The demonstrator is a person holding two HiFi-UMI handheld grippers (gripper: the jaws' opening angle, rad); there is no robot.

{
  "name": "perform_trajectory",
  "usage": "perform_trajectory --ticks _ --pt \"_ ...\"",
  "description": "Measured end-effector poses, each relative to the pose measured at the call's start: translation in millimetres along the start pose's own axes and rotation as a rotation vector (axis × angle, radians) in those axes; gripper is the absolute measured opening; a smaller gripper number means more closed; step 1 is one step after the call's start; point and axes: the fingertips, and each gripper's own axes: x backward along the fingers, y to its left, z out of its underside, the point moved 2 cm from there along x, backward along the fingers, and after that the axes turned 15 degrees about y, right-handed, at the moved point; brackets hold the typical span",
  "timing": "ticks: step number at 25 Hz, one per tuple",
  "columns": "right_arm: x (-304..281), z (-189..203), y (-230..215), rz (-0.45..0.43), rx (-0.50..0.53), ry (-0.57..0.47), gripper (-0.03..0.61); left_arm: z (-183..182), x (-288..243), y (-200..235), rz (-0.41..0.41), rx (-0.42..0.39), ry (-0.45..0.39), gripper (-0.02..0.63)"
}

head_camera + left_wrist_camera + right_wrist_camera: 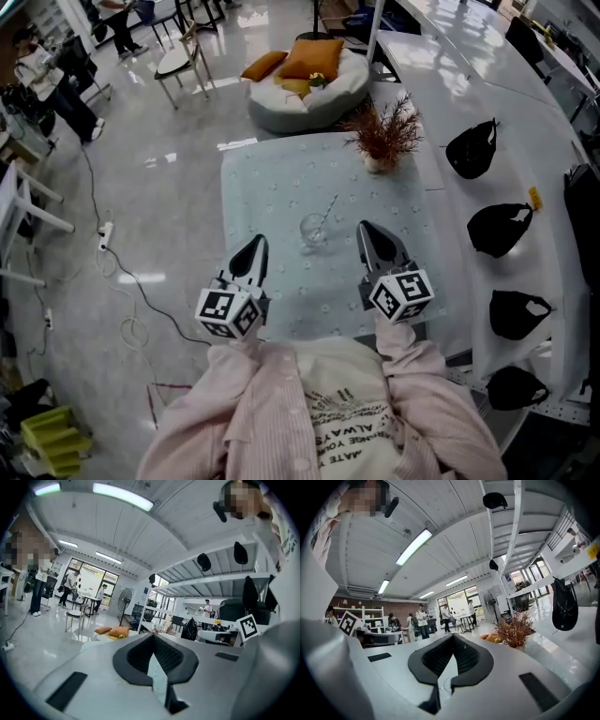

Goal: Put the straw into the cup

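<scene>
Both grippers hang empty above the pale table point(272, 183). The left gripper point(255, 246) and the right gripper point(367, 230) each have jaws pressed together on nothing. Just ahead, between the two, the clear cup point(313, 231) stands with the straw point(328, 211) leaning inside it. A dried plant point(384, 136) sits farther beyond the right gripper.
</scene>
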Motion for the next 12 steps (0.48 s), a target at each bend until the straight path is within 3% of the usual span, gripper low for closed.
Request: perform_trajectory --ticks 12 --pt "4.4 -6.9 0.6 0.023 -0.001 -0.023 0.000 -0.7 8.9 7.2 -0.015 0.004 -0.021 0.000"
